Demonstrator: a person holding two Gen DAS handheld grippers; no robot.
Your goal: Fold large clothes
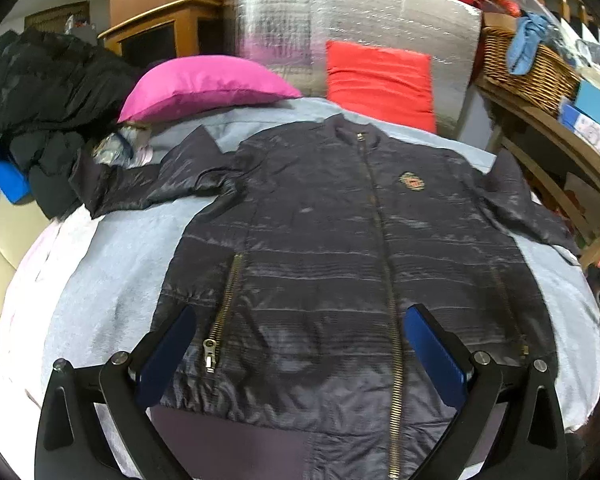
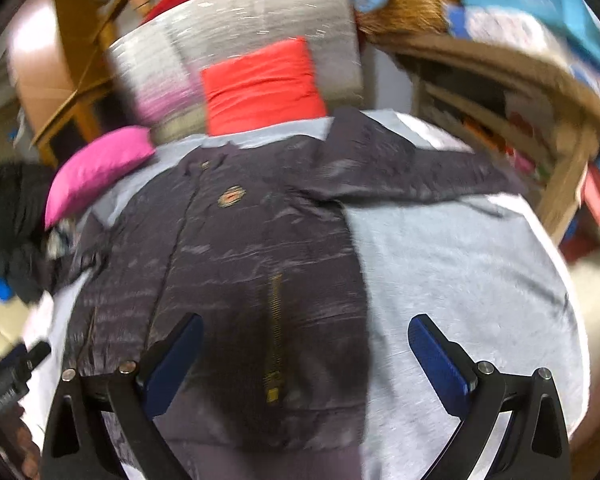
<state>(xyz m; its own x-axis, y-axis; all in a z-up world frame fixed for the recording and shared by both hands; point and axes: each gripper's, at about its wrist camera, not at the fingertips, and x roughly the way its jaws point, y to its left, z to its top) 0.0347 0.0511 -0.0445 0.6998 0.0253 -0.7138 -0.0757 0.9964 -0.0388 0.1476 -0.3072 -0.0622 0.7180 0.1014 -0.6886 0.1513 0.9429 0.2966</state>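
Lying flat and zipped across mid-frame, the dark jacket (image 1: 320, 248) covers a pale blue sheet (image 1: 112, 264), sleeves spread. Bare sheet shows lower right of the right view. Left gripper (image 1: 300, 354) and right gripper (image 2: 305, 360) both hover spread wide, holding nothing. The chest badge (image 1: 412, 181) is unreadable.

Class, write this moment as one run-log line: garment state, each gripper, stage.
jacket: flat, zipped, sleeves spread on grey sheet | left gripper: open above hem | right gripper: open above hem | stage: no fold begun
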